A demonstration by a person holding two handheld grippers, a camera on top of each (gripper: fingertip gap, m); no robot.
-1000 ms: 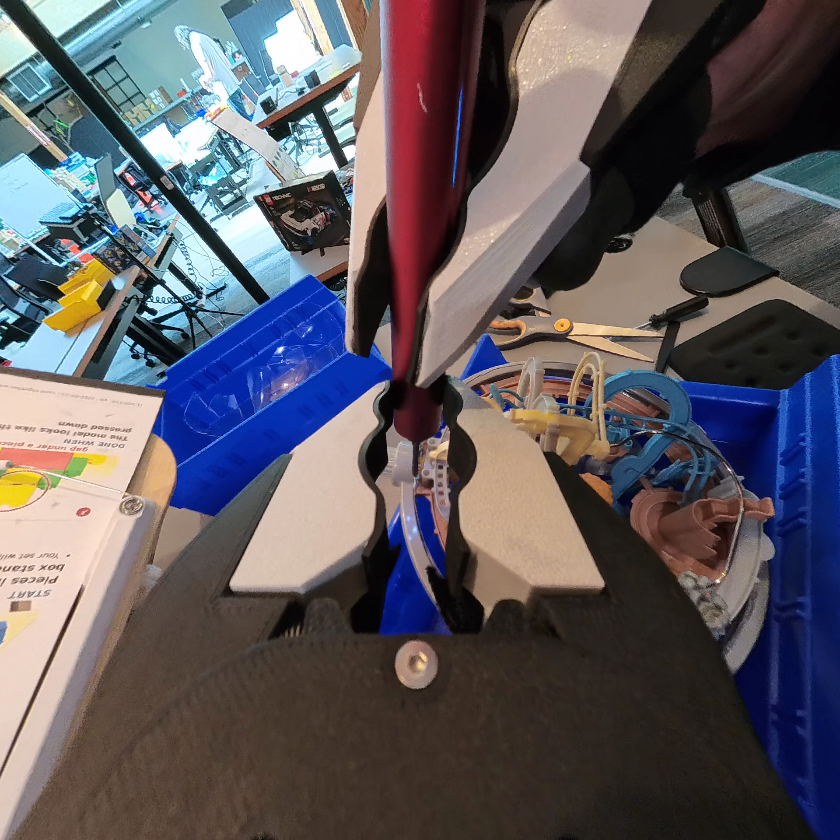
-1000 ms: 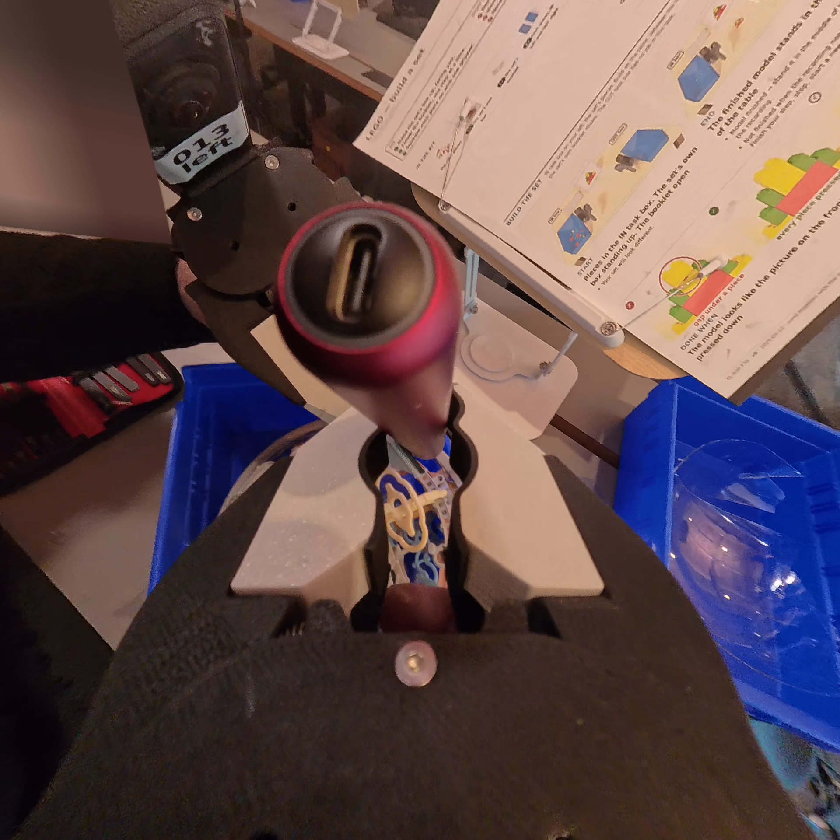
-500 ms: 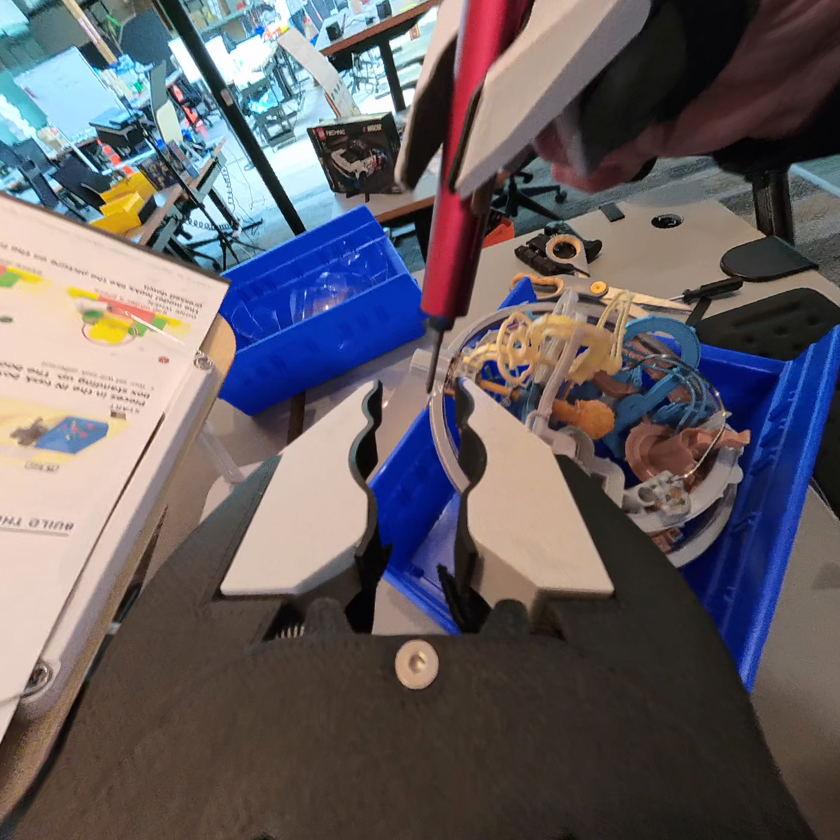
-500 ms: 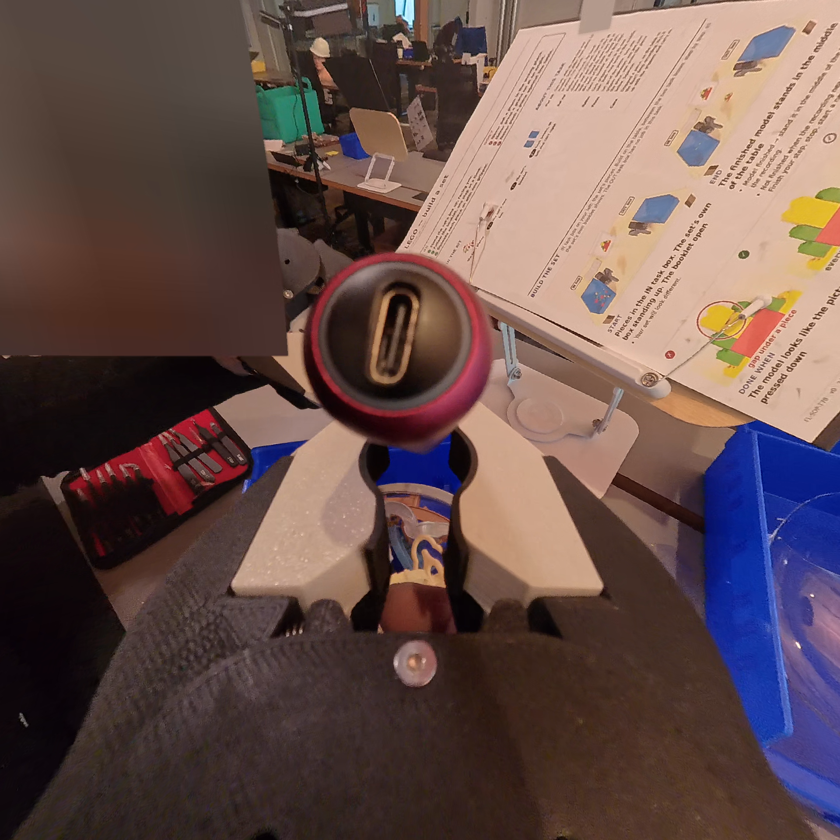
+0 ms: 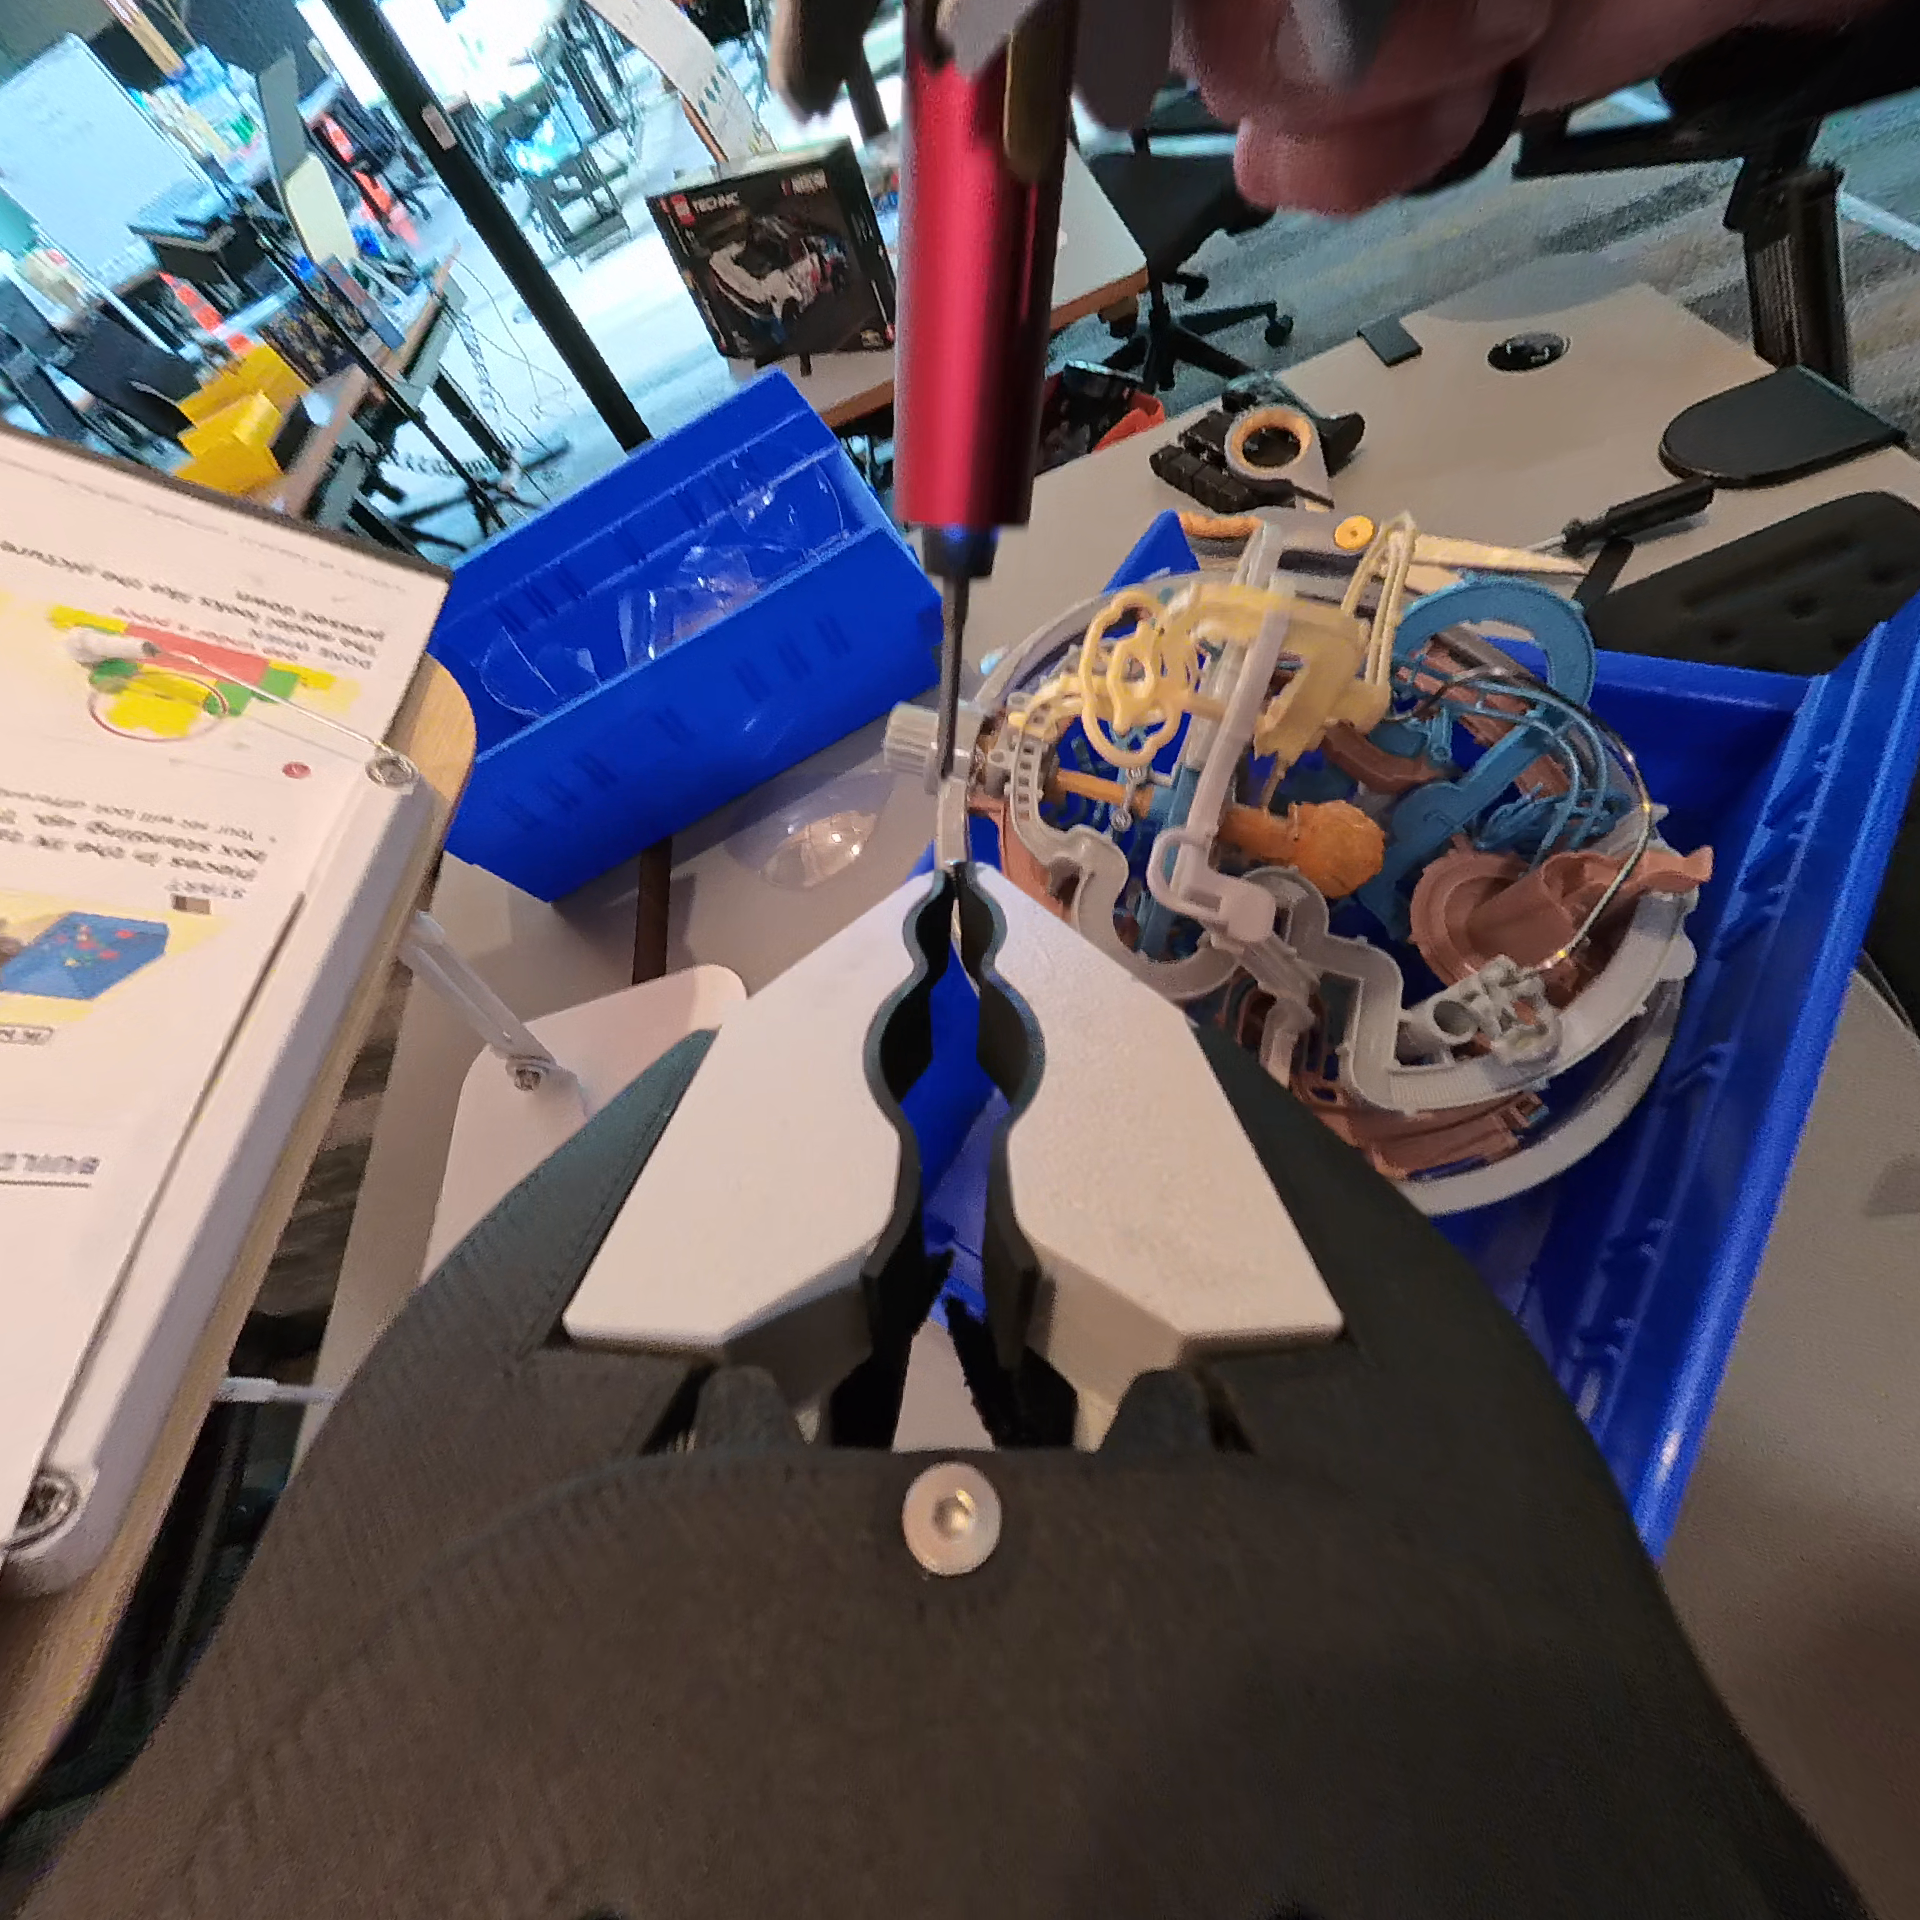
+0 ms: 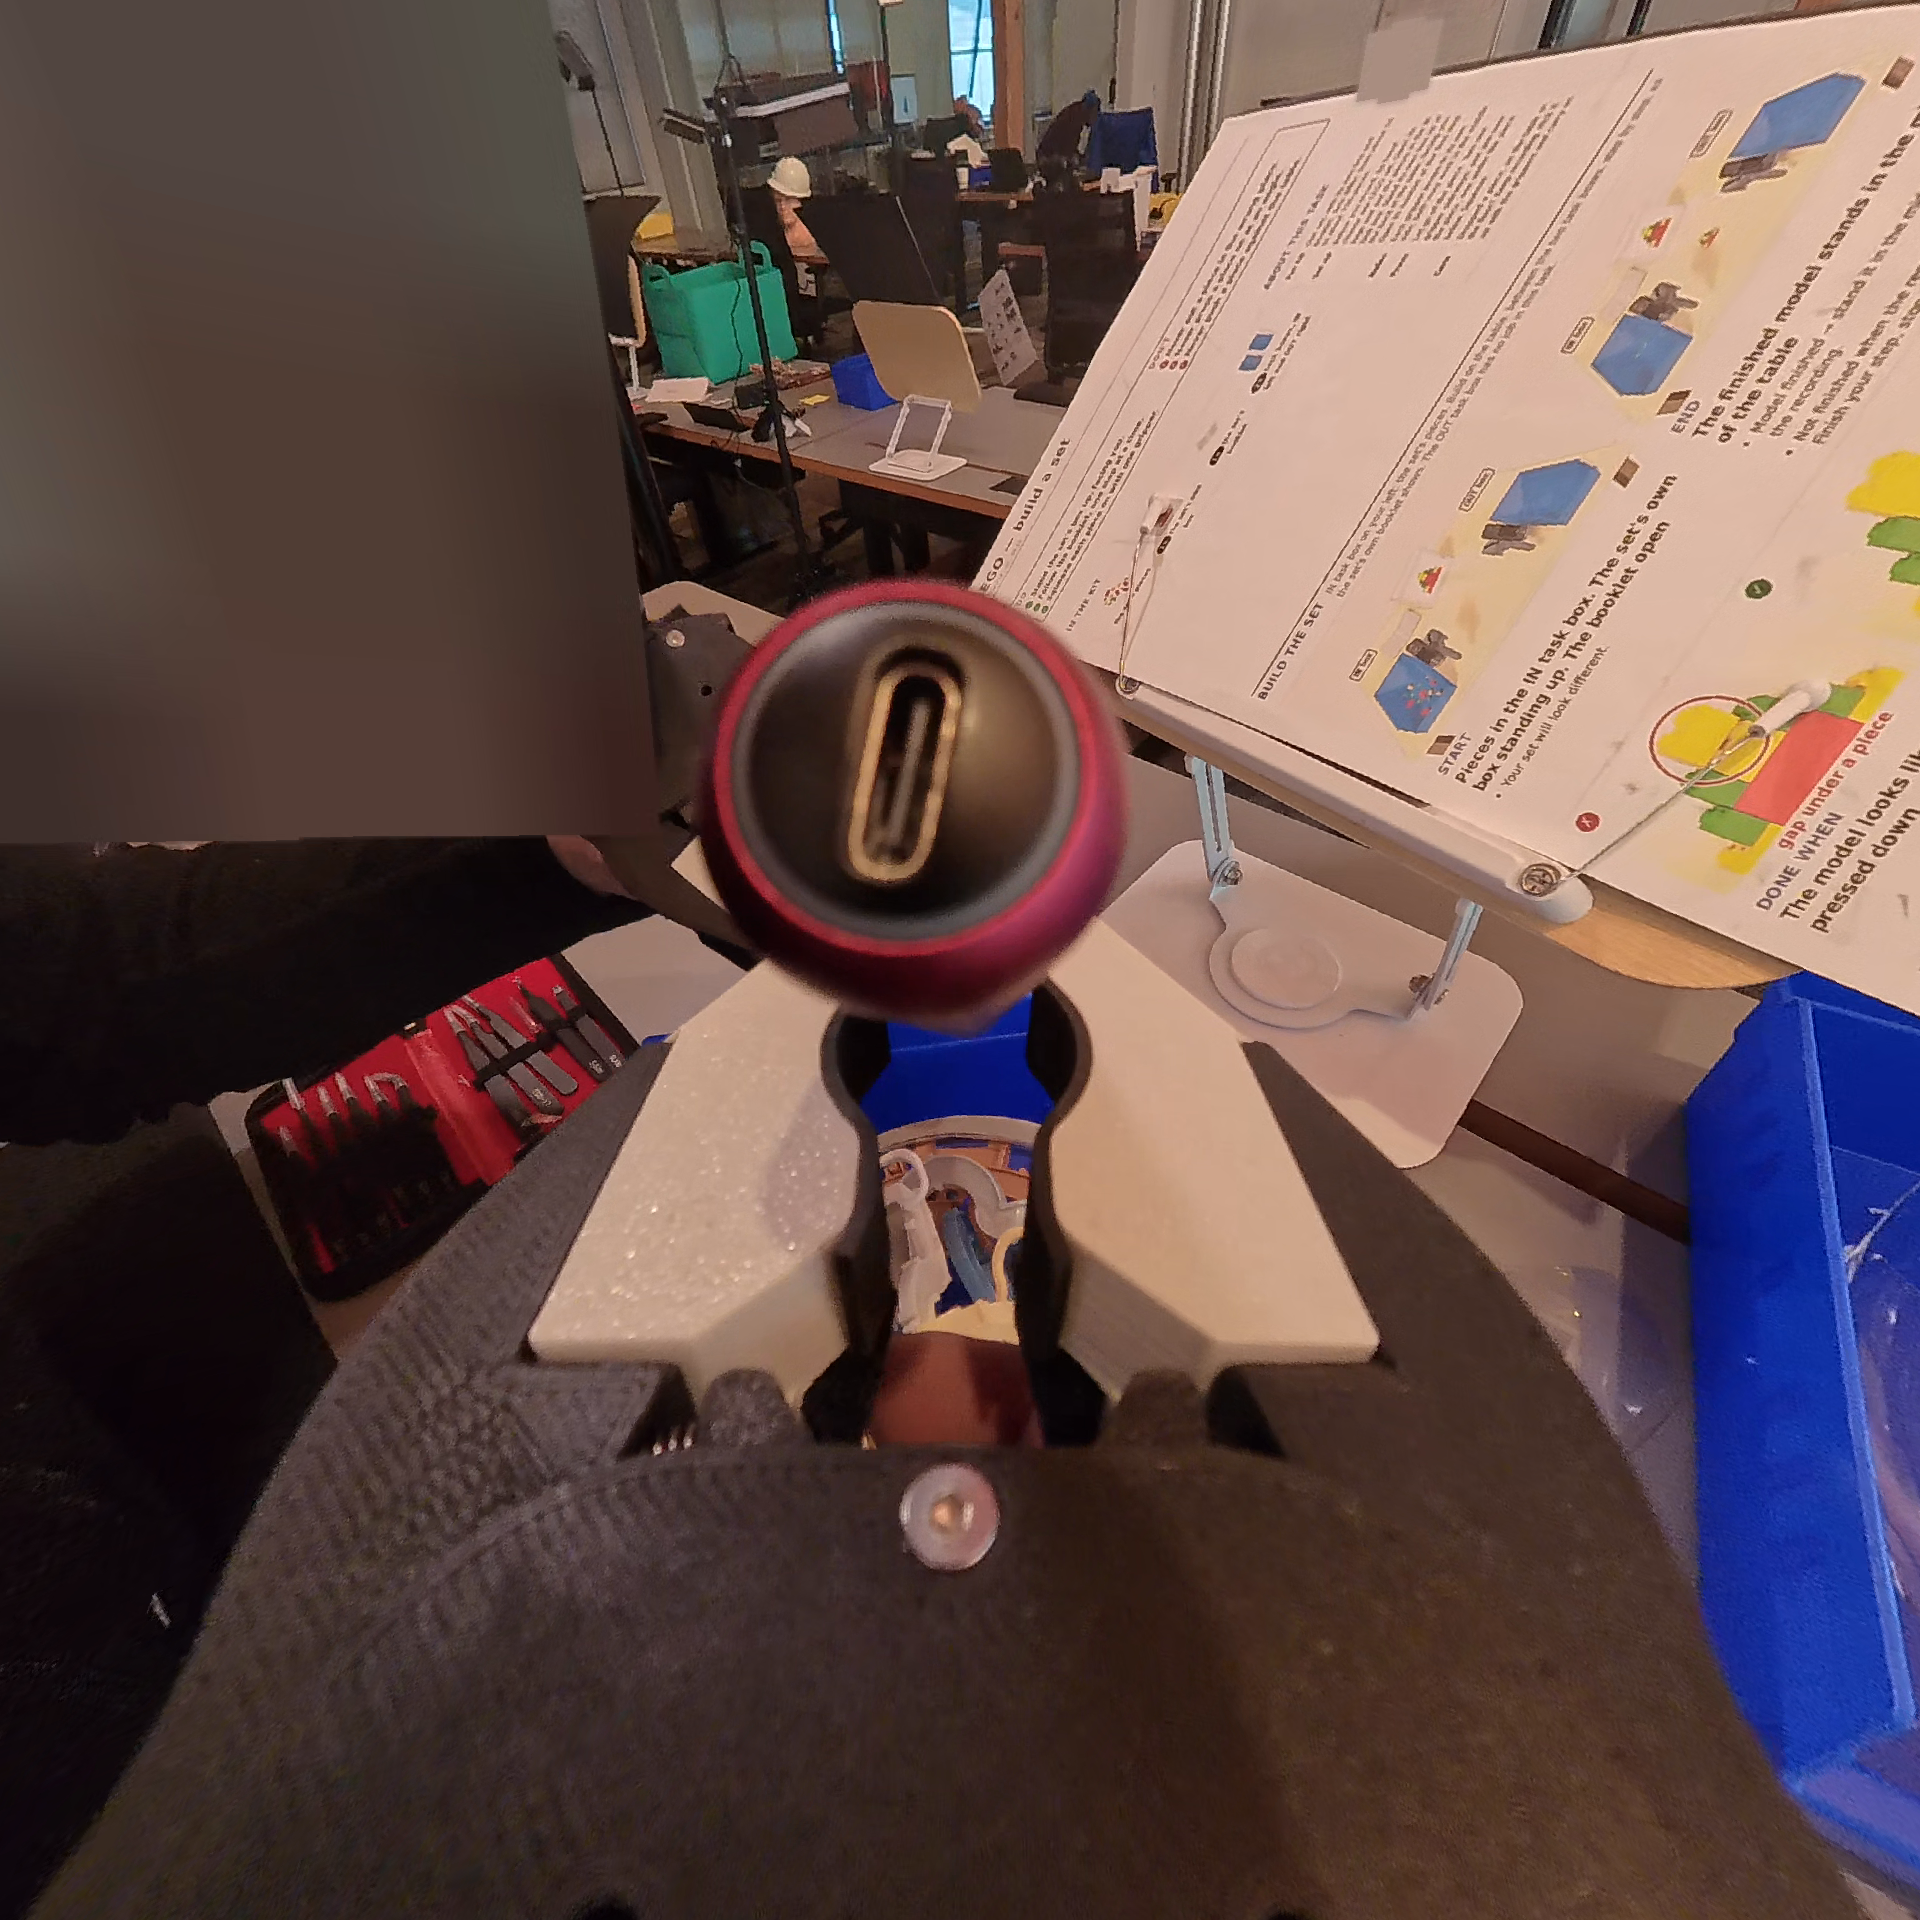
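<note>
Two tools in play: my left tool point(image 5: 951, 883) is pinched nearly closed on the thin clear rim of the maze ball point(image 5: 1320, 883), which sits in the blue bin point(image 5: 1766, 1039) on the worktop point(image 5: 1558, 353). My right tool point(image 6: 951, 1023) is clamped around the red electric screwdriver point(image 5: 971, 260), its charging-port end facing the right wrist camera. The driver's long axis runs near vertical, bit pointing down onto a grey fitting at the ball's left edge. To do this well I judge: keep the bit square to the screw, hold the rim steady, press lightly. A second blue bin point(image 5: 665, 665) with clear shells lies beside, an instruction sheet point(image 6: 1507, 468) on a stand nearby.
</note>
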